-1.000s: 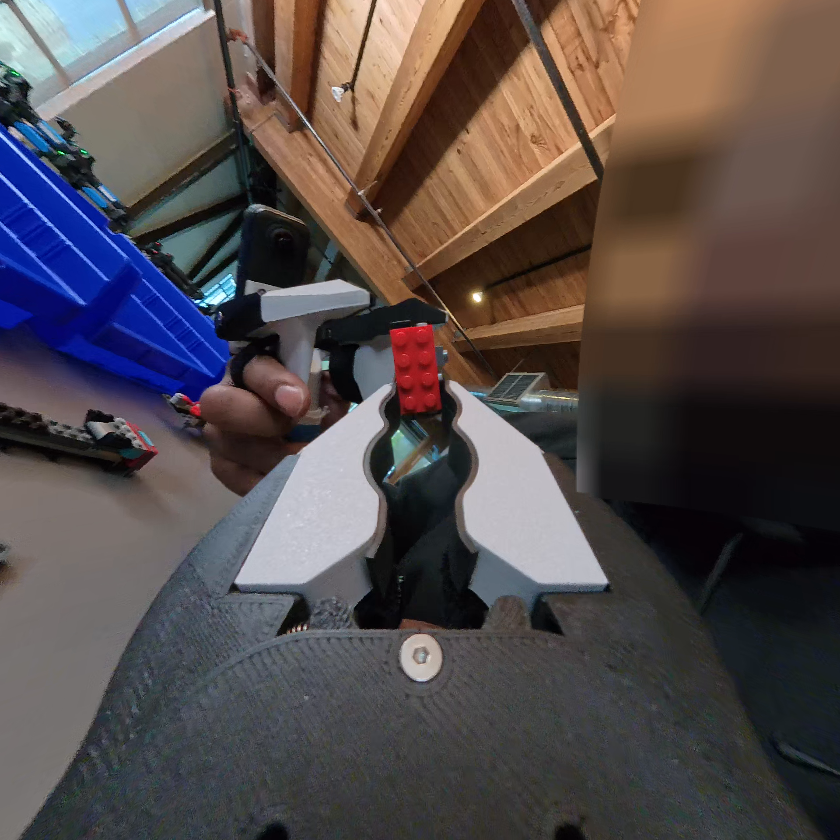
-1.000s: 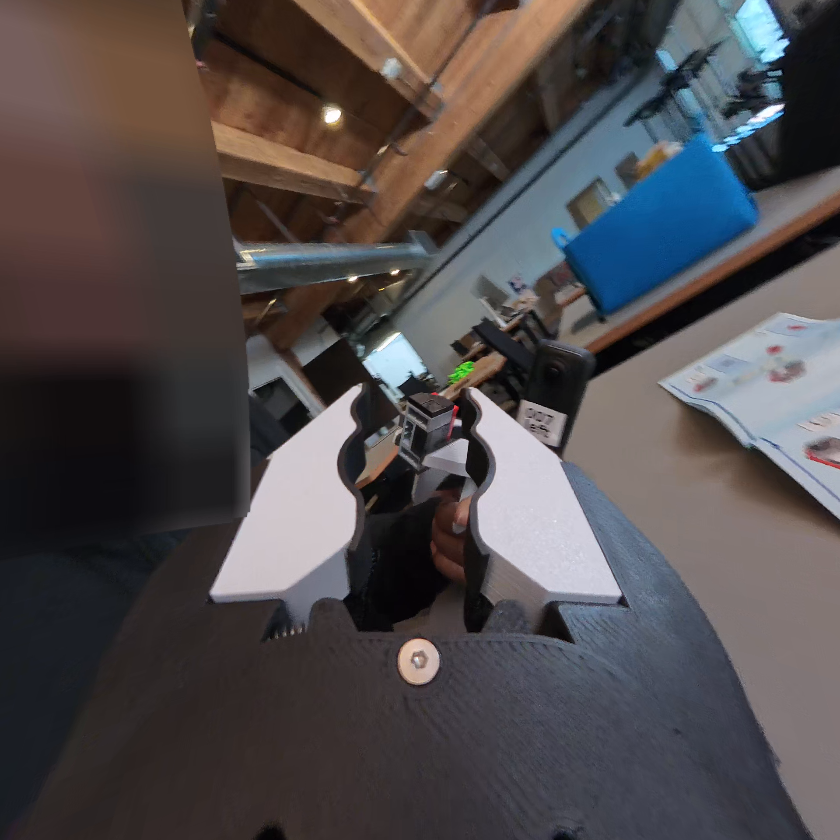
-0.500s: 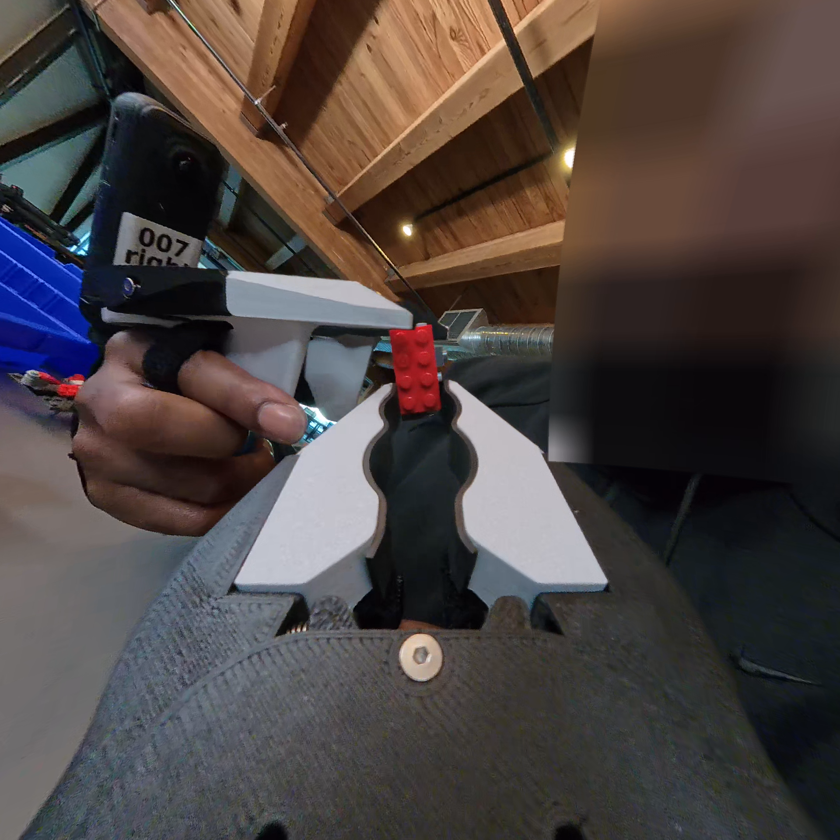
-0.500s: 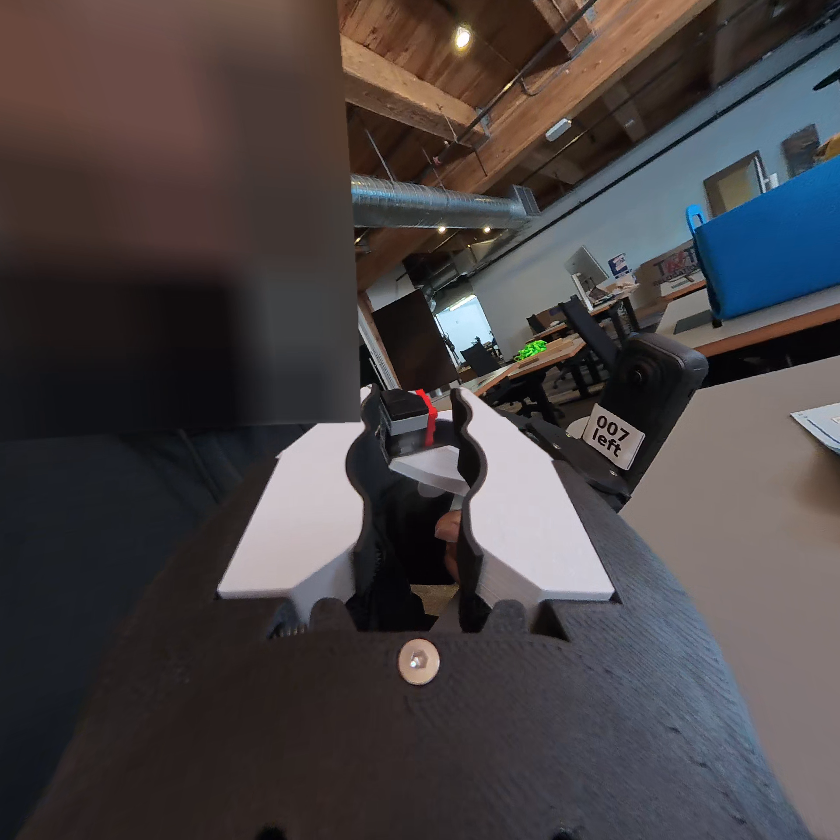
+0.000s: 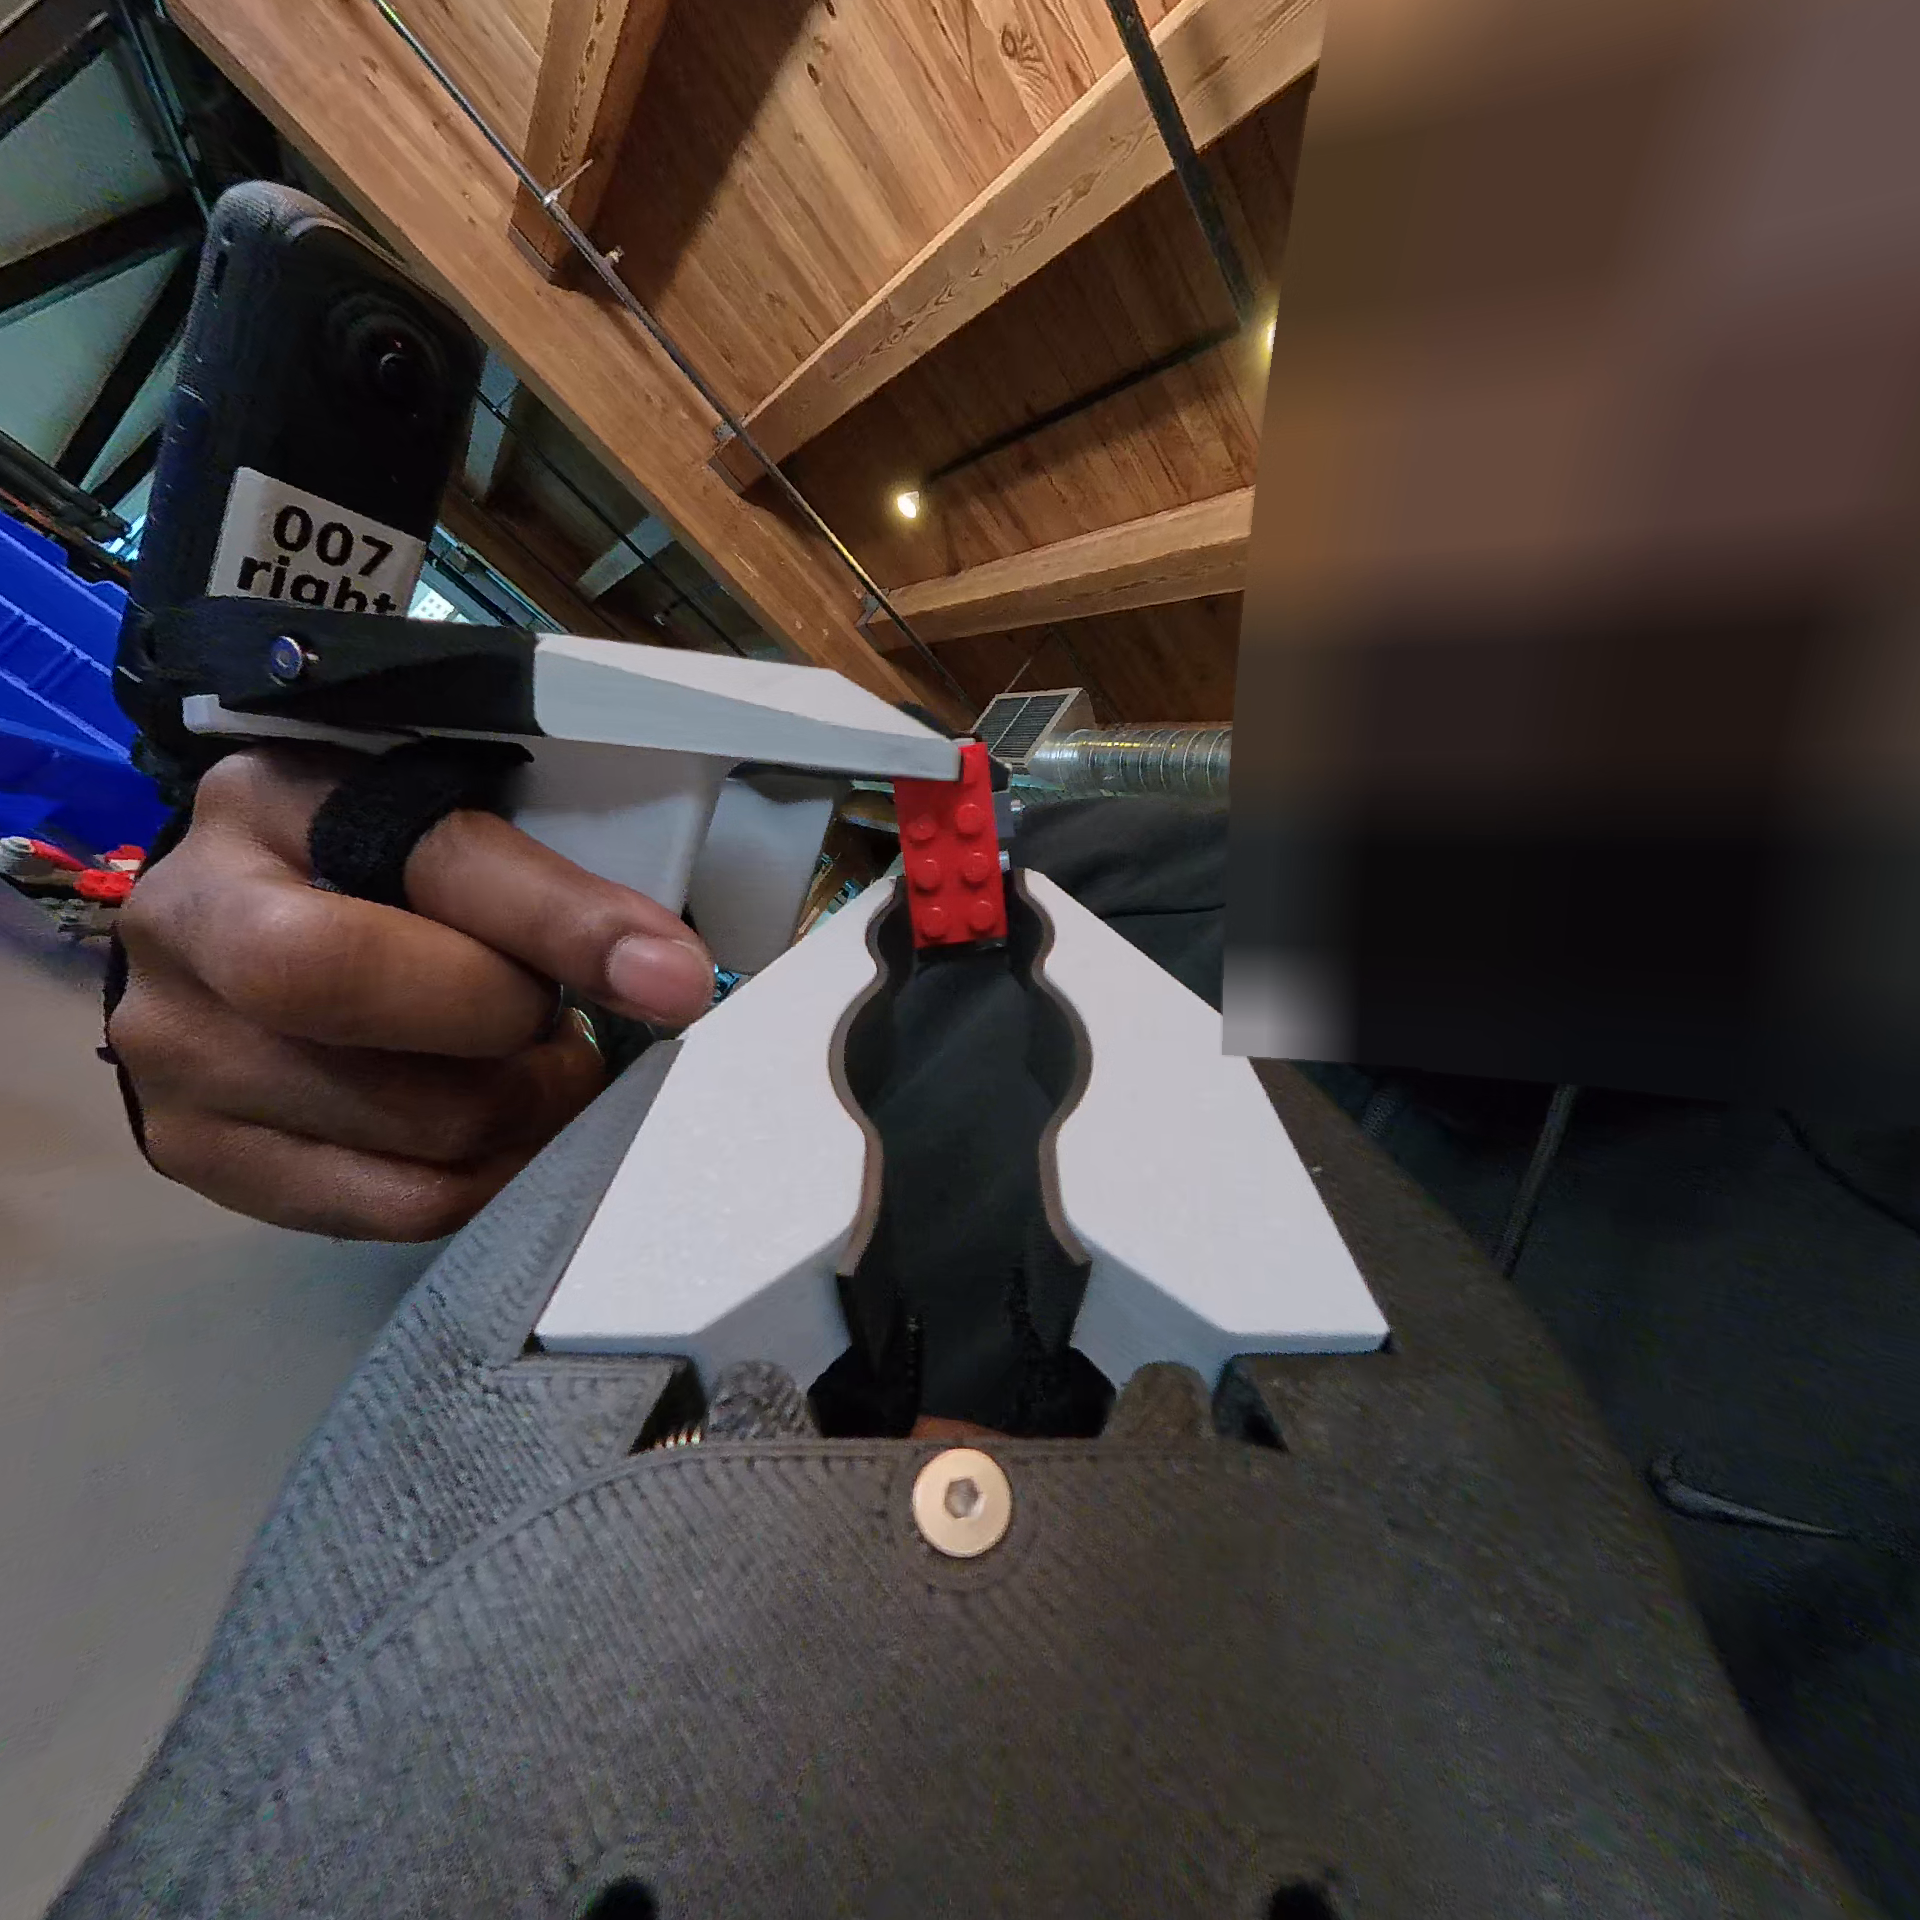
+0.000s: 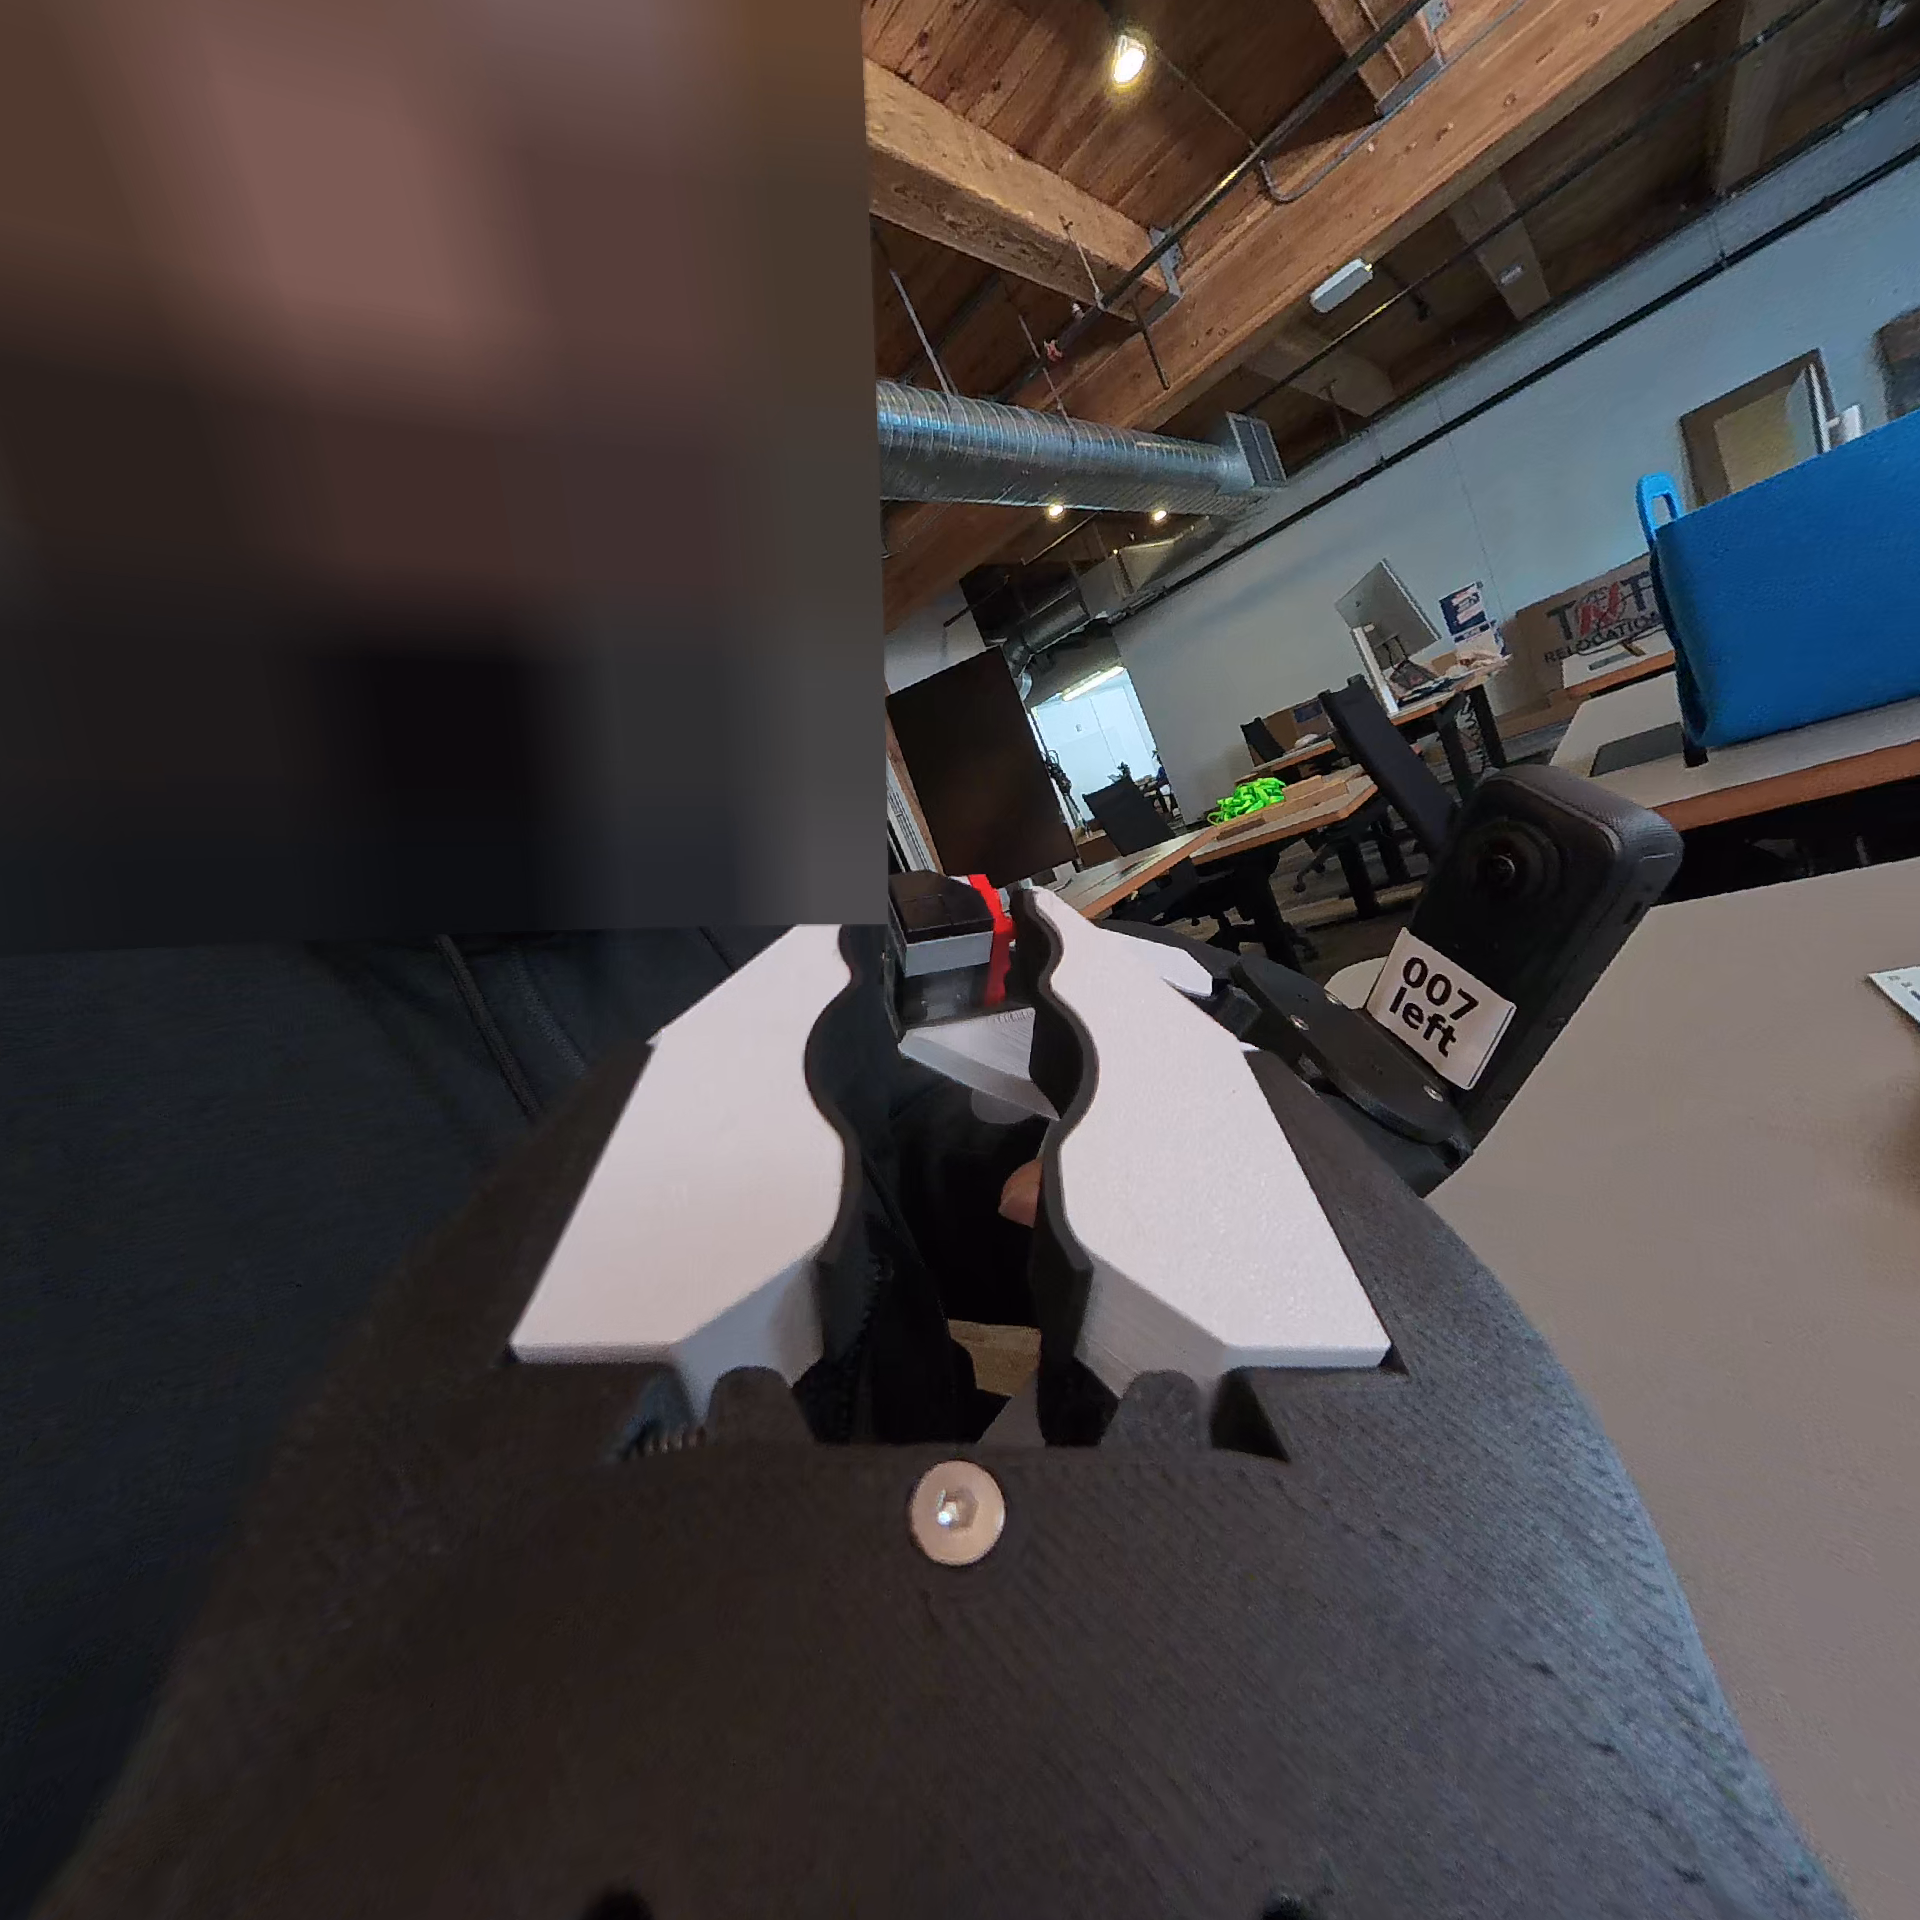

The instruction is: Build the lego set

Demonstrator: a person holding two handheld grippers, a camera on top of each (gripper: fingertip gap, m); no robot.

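A: Right gripper [image 5: 971, 764] has closed in since a second ago, its tip now touching the top end of the red brick [image 5: 954, 868]; both views have tilted up off the table.

B: Left gripper [image 5: 956, 925] state?

A: Nearly closed, fingertips pinching the red brick's lower end, brick upright, studs facing the camera. Right one is closed on a small black-and-grey lego piece [image 6: 940, 951], with the red brick edge-on right against it.

B: Hand?

A: Right hand [image 5: 343, 997] wraps the grip, index finger through a black strap.

B: Surface?

A: Grey-tan table [image 6: 1714, 1195], bare near the grippers. White paper corner [image 6: 1896, 982] at the right edge. Loose lego parts [image 5: 78, 878] far left by blue bins [image 5: 52, 665].

B: Room?

A: Timber beam ceiling [image 5: 831, 260], silver duct [image 6: 1049, 462], desks with office chairs [image 6: 1382, 769], blue divider [image 6: 1787, 613].
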